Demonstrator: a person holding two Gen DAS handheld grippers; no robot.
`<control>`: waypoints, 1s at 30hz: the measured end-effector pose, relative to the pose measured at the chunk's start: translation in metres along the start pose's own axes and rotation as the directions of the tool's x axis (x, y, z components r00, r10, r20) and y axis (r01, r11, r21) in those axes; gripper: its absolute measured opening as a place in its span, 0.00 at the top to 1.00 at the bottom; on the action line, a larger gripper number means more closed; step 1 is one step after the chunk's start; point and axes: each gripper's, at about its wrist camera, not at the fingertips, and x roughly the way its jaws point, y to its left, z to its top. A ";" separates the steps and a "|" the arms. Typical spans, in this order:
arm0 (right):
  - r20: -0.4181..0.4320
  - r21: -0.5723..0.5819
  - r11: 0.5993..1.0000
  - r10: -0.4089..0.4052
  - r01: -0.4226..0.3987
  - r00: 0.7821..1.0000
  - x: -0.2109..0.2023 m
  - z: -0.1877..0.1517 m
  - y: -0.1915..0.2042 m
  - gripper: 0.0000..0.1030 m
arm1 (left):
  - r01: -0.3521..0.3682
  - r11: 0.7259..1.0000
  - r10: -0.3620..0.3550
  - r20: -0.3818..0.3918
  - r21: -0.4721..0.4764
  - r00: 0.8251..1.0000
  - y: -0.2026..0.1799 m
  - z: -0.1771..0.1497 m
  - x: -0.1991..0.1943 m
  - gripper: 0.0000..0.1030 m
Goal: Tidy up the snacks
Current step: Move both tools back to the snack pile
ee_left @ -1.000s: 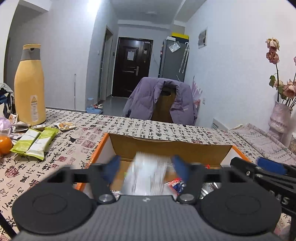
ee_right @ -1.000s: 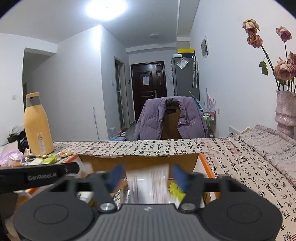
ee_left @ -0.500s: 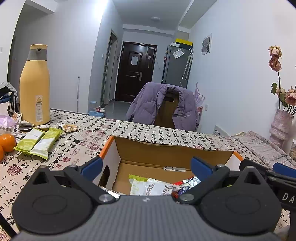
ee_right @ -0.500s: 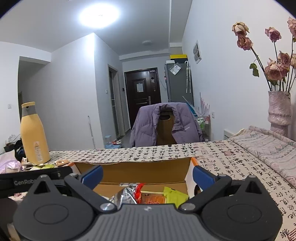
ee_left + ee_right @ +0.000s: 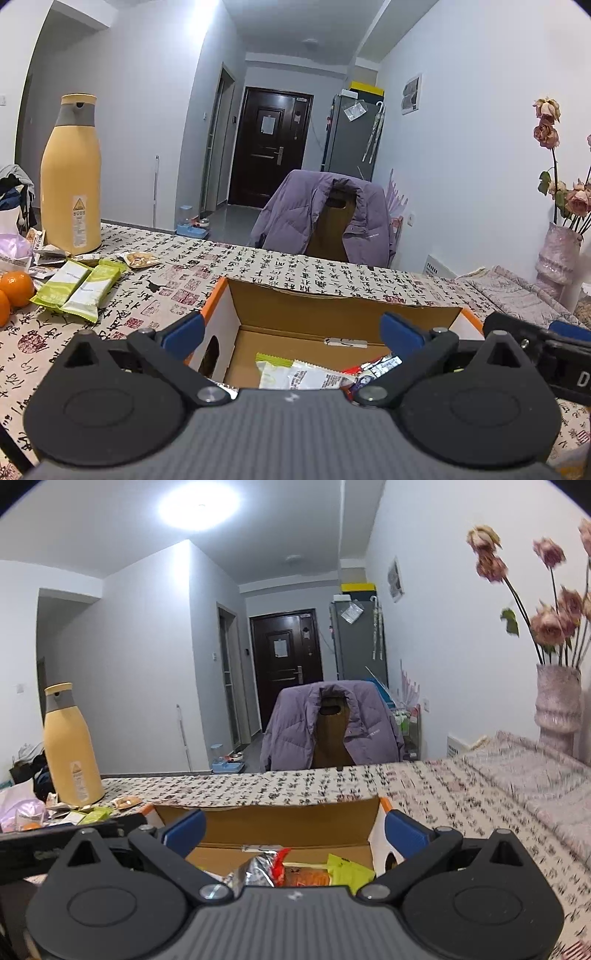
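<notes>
Both claws stand wide open and empty over the box [image 5: 343, 317]: left gripper [image 5: 291, 328], right gripper [image 5: 293, 825]. Snacks [image 5: 295, 374] lie loose in the box's near end; two green packets [image 5: 79, 290] wait on the table [image 5: 295, 266], far left by the flask [image 5: 70, 181] and oranges [image 5: 14, 288]. Reaching left, the left gripper could clip the box's orange wall and shove it, or knock the tall flask over. Thin flat packets may slip from the pads.
</notes>
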 end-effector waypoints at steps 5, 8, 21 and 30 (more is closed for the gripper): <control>0.015 -0.041 0.999 -0.001 0.002 1.000 -0.020 0.008 0.007 0.00 | 0.009 1.000 -0.009 0.017 -0.012 1.000 0.000 0.009 -0.021 0.00; 0.021 -0.045 0.999 -0.006 0.007 1.000 -0.033 0.007 0.008 0.00 | 0.009 1.000 -0.009 0.029 -0.005 1.000 0.002 0.009 -0.039 0.00; -0.027 -0.016 0.999 -0.043 0.042 0.999 -0.088 -0.030 0.002 0.00 | 0.034 0.999 -0.034 0.007 0.028 0.999 0.017 -0.031 -0.110 0.00; -0.077 -0.010 0.999 -0.050 0.049 0.996 -0.120 -0.062 -0.014 0.00 | 0.043 0.997 -0.039 -0.055 0.064 0.998 0.019 -0.066 -0.129 0.00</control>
